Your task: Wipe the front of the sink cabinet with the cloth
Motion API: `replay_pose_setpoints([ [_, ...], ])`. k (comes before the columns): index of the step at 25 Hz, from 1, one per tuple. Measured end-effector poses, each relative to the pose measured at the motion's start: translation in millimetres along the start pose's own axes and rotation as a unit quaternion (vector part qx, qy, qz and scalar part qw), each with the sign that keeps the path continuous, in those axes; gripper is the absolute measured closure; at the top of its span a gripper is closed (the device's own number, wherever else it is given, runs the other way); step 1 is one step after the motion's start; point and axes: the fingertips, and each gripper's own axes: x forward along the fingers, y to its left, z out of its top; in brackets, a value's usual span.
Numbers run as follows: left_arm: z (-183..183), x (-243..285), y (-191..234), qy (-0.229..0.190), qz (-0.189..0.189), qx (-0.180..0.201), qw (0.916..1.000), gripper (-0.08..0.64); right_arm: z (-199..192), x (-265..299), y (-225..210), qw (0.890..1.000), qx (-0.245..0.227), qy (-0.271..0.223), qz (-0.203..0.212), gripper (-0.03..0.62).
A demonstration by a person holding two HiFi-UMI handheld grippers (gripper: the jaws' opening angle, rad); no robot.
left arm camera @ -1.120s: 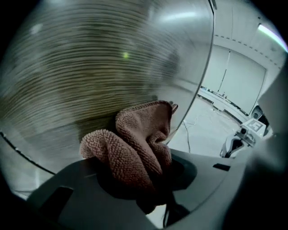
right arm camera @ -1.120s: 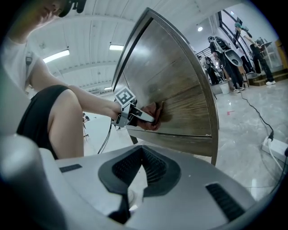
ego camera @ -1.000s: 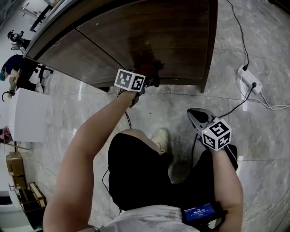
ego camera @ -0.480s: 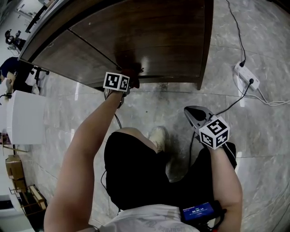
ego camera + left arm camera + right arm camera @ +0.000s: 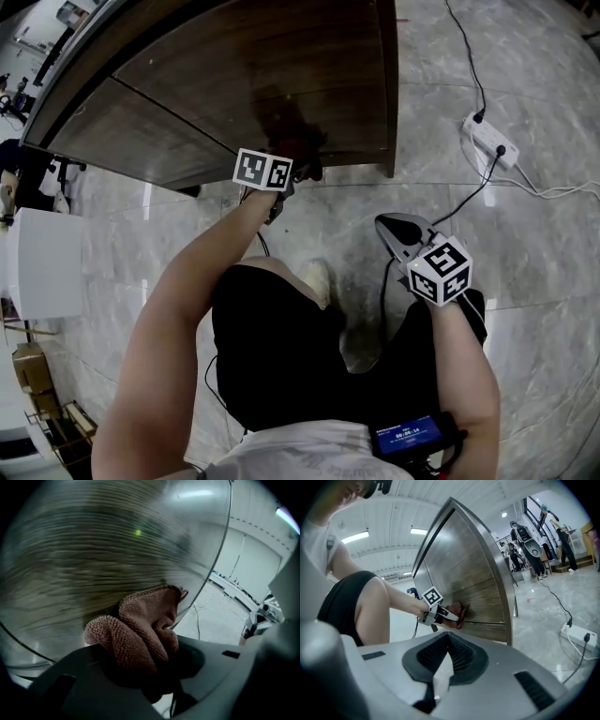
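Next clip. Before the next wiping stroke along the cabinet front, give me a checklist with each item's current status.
1. Cloth gripped: ok. It is bunched between the jaws of the left gripper.
2. Cloth against the cabinet front: ok. It is pressed to the wood near the lower edge.
3. Right gripper out of the wiping path: ok. It is shut, empty, and held over the floor, apart from the cabinet.
4. Power strip and its cables away from the stroke: ok. They lie on the floor to the right of the cabinet.
5. Dirt left on the panel: cannot tell. Glare and blur hide the surface.
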Motion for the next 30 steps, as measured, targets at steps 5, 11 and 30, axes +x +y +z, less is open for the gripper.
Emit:
replay_pose_setpoints([
  [5,17,31,-62,0.009,-0.07,0.014,0.9974,0.433,7,-16,-2,1.0,0.004,-0.015,-0.013,0.58],
  [11,34,58,-112,0.008,-0.116,0.033,0.9927,0.433,15,-31,7,0.999,0.003,-0.028,-0.016,0.58],
  [30,87,-83,-138,-0.181,-0.179,0.1,0.9619,0.433,29,-3,41,0.992,-0.063,-0.082,0.072,0.58],
])
